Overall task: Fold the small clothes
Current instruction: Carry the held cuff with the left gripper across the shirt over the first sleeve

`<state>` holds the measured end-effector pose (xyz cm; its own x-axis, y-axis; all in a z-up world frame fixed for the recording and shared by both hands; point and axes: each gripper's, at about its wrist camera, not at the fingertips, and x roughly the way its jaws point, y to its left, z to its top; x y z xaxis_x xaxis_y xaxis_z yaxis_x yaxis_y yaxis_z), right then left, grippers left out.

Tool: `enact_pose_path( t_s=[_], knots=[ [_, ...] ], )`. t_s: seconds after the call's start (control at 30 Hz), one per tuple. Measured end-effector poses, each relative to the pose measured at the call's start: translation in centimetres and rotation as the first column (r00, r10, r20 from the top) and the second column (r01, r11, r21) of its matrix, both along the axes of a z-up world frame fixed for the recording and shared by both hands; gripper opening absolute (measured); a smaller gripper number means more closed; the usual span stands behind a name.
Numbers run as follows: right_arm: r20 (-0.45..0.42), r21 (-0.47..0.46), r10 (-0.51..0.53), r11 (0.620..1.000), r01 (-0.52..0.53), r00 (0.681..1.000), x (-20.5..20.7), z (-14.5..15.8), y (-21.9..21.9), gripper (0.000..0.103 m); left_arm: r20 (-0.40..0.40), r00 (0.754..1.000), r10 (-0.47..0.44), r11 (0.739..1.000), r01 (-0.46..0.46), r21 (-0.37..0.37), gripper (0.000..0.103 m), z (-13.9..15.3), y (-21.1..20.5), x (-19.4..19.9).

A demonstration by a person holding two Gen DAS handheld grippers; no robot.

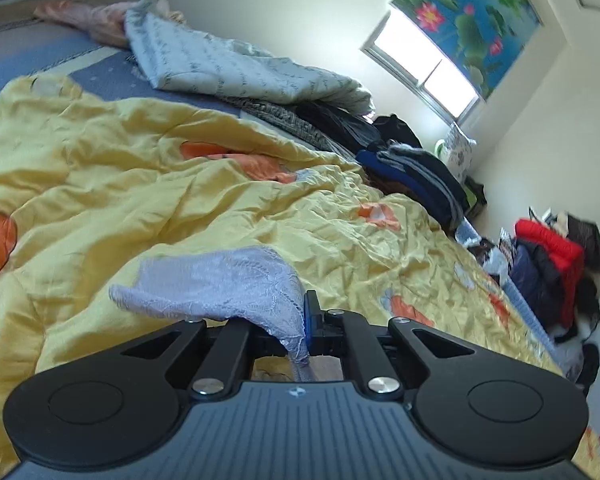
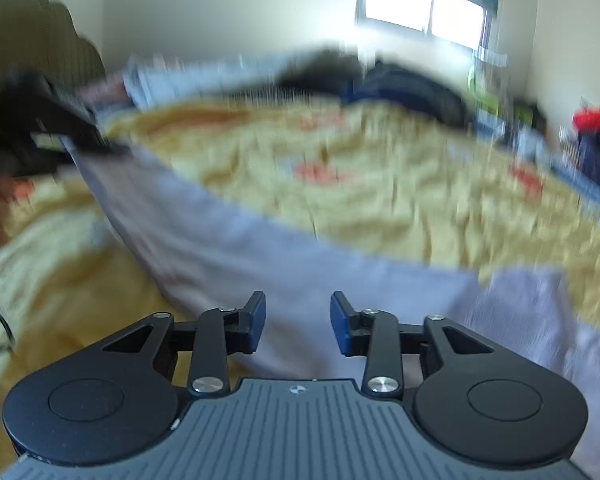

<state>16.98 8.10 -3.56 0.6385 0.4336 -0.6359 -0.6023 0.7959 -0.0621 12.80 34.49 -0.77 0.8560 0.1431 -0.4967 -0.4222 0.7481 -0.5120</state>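
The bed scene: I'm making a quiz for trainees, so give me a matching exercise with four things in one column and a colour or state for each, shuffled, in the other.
Things:
1. left gripper
2. right gripper
3. quilt
4. jacket

Colours or states:
A. red, in the pile beside the bed
B. jaws apart, pressing on nothing
C. yellow with orange patches
D. shut on the lilac lace garment

Pairs: 1-D, 2-B, 3-C, 4-A
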Motion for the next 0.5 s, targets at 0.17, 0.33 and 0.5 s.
enact_pose_path(
  t_s=[0.17,0.33,0.5],
  knots=[
    [0.007,0.192,-0.04,0.981,0.038,0.999,-0.4,1.9,-3.3,0.039,0.03,0.995,-0.099,0.982,0.092,0.166,0.007,2.9,-5.2,0.5],
    [0.021,0.265,-0.15,0.954,0.139,0.989,0.6,4.4,-7.7,0.042,0.088,0.961,-0.261,0.941,0.234,0.245,0.007,5.5,-11.4,0.7],
    [-0.017,0.378,-0.255,0.893,0.242,0.967,0.4,5.4,-12.9,0.049,0.102,0.913,-0.396,0.895,0.359,0.266,0.007,6.6,-17.8,1.9]
  ],
)
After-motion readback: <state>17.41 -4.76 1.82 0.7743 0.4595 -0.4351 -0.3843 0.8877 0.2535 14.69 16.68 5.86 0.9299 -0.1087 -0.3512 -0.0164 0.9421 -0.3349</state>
